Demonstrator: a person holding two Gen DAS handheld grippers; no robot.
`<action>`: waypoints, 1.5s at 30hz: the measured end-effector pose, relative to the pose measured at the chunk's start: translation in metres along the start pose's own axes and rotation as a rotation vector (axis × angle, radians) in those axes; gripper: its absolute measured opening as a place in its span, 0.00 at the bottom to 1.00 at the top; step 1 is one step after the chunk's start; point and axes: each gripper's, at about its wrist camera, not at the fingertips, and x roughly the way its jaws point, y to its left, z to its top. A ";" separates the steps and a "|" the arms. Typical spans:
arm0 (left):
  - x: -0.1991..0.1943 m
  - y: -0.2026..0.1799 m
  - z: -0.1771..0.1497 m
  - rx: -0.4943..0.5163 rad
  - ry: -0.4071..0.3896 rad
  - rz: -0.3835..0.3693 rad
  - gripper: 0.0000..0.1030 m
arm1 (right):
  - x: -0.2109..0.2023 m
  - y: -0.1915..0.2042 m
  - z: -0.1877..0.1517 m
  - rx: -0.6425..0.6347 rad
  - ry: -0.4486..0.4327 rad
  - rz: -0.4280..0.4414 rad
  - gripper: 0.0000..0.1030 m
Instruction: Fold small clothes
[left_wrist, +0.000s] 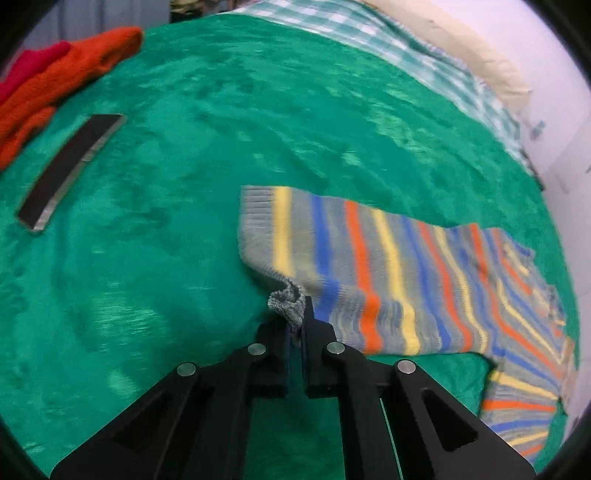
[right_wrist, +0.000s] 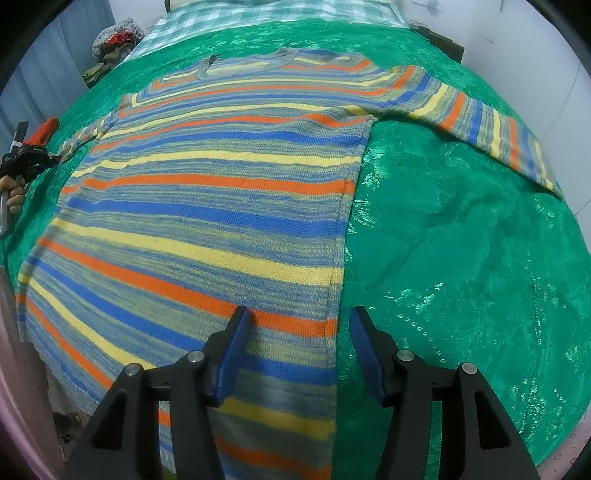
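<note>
A striped sweater lies spread flat on a green blanket that covers a bed. Its stripes run grey, blue, yellow and orange. In the right wrist view the body fills the left and middle of the picture, the neck toward the far end, and one sleeve stretches out to the right over the blanket.

The left tongs are closed on the grey ribbed cuff of the other sleeve, which bunches up between the tips while the rest of that sleeve lies on the blanket ahead and to the right. The right tongs stand open over the sweater's lower side edge: one tip over the knit, the other over bare blanket, the seam between them, nothing held.

Beyond the blanket a green-and-white checked sheet shows at the far end of the bed. In the left wrist view a flat dark slab lies on the blanket to the left, and red and orange clothes lie past it.
</note>
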 end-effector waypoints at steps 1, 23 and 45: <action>-0.004 0.004 0.000 -0.006 -0.006 0.017 0.02 | 0.000 0.000 0.000 0.001 -0.001 -0.001 0.54; -0.088 -0.134 0.012 0.543 -0.089 -0.071 0.97 | -0.078 -0.117 0.112 -0.055 -0.107 0.026 0.75; 0.095 -0.282 0.034 0.931 0.250 -0.271 0.11 | 0.160 -0.072 0.354 -0.363 0.130 0.209 0.15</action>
